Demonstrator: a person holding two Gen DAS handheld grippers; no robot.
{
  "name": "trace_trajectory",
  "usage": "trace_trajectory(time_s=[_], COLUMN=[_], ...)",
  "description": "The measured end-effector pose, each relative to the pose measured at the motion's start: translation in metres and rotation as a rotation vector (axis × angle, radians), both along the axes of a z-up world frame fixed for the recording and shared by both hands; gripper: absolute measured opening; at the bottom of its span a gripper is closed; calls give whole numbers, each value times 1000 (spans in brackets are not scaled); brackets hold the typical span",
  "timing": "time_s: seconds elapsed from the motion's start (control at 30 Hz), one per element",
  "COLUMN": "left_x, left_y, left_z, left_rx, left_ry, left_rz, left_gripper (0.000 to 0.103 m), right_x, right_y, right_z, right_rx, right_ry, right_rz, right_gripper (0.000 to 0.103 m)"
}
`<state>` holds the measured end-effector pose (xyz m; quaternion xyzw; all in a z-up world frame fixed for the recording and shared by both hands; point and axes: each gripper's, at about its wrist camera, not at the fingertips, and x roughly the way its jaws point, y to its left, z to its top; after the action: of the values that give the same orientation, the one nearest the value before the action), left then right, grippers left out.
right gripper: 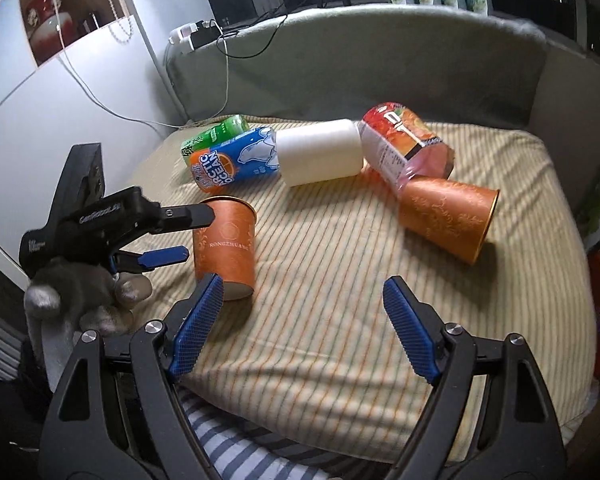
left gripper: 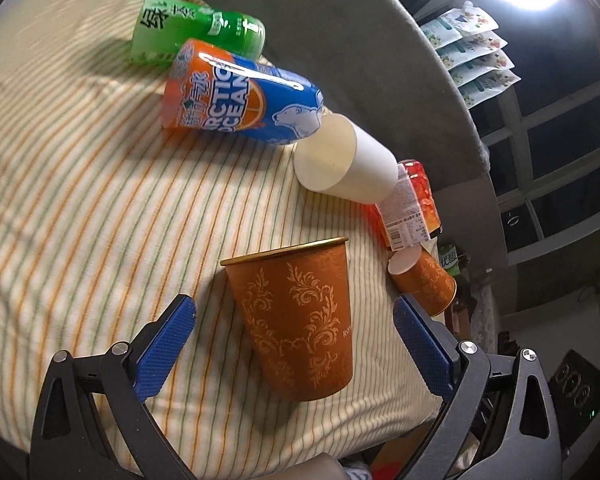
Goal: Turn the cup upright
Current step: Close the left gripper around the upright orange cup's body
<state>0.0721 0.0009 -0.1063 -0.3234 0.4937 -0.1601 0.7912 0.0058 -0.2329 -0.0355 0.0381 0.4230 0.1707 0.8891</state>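
An orange paper cup with gold rim point(left gripper: 300, 316) stands upright on the striped cushion, between the open blue fingers of my left gripper point(left gripper: 294, 320); the fingers do not touch it. In the right wrist view the same cup point(right gripper: 225, 240) stands at the left, with the left gripper point(right gripper: 192, 234) open around it. A second orange cup point(right gripper: 448, 216) lies on its side at the right, also in the left wrist view point(left gripper: 424, 280). A white cup point(right gripper: 320, 152) lies on its side behind. My right gripper point(right gripper: 302, 308) is open and empty above the cushion's front.
An Arctic Ocean can point(left gripper: 240, 96), a green tea can point(left gripper: 196, 32) and a red-orange snack pouch point(right gripper: 404, 140) lie at the back of the striped cushion point(right gripper: 340, 280). A grey padded backrest point(right gripper: 380, 60) curves behind. A power strip with cables point(right gripper: 196, 36) sits back left.
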Motion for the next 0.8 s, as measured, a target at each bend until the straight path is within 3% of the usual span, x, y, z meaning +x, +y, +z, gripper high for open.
trace_trajectory(time_s=[0.23, 0.3, 0.4, 0.57, 0.8], left_x=[5, 6, 9, 10, 8], left_y=[-2, -4, -6, -10, -13], left_z=[-9, -10, -12, -11, -6], left_rx=[3, 9, 18, 36, 72], left_ry=[28, 34, 42, 29, -2], left_rz=[-2, -5, -12, -23, -29], left_gripper=[96, 87, 84, 69, 68], right_x=[-4, -4, -4, -4, -4], right_y=[1, 1, 0, -6, -11], right_z=[2, 2, 2, 2, 1], right_rx=[-13, -18, -13, -14, -21], right_ry=[-28, -36, -41, -47, -57], right_rz=[-7, -10, -19, -37, -65], right_gripper=[84, 84, 84, 84, 84])
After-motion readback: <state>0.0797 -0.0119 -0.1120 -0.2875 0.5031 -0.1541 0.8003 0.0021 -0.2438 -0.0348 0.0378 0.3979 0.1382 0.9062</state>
